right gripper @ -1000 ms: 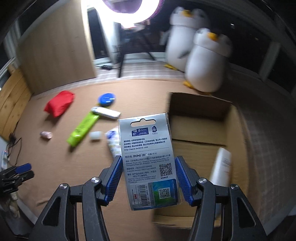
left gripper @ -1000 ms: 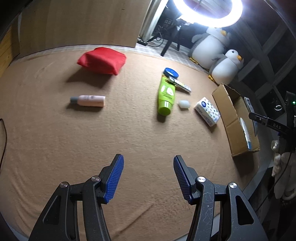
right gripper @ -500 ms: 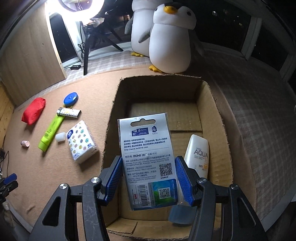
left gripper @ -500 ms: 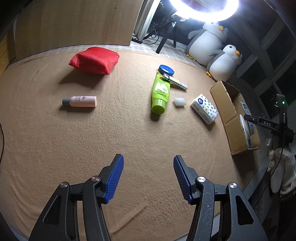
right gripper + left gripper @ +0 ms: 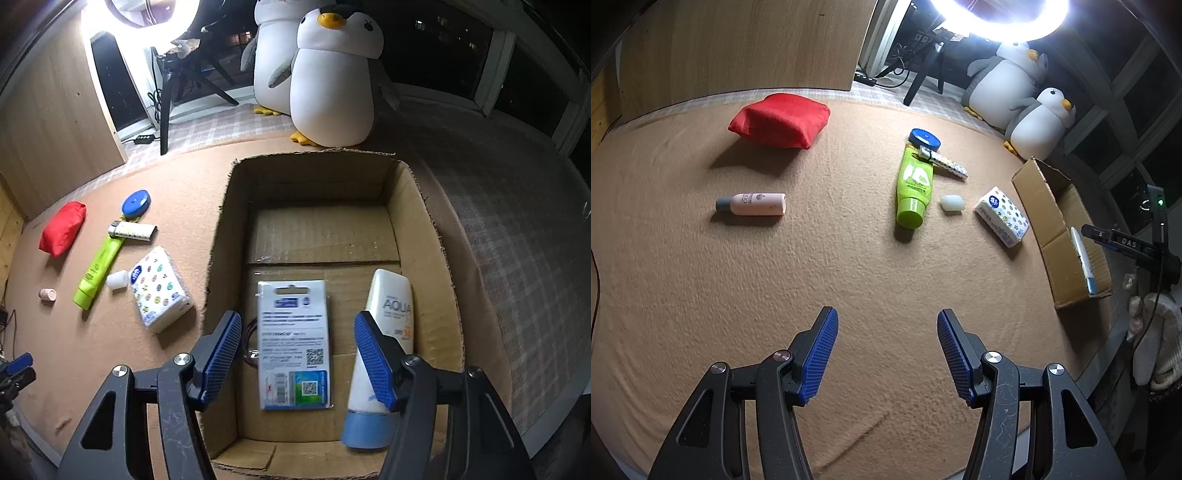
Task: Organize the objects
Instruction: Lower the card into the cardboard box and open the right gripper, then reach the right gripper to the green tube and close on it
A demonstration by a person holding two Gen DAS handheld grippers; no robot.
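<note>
Tan carpet-like cloth covers the tabletop under a bright ring light, with two plush penguins at the far edge.

From the left wrist camera I see my left tool spread wide over bare cloth, pinching nothing. Ahead lie a red fabric pouch, a pink bottle with a grey cap on its side, a lime-green tube with a blue round tin at its far end, and a patterned lighter lying across the tube's far end. A small white cap sits just beside the tube, and a dotted tissue pack lies between that cap and the open brown cardboard box.

From the right wrist camera my right tool hangs over the box. Its jaws have just been opening and now stand apart, gripping nothing. The white carded retail pack lies flat on the box floor, seen between the blue pads but clear of them. A white sunscreen tube with a blue cap lies just beside it, near the right wall.
</note>
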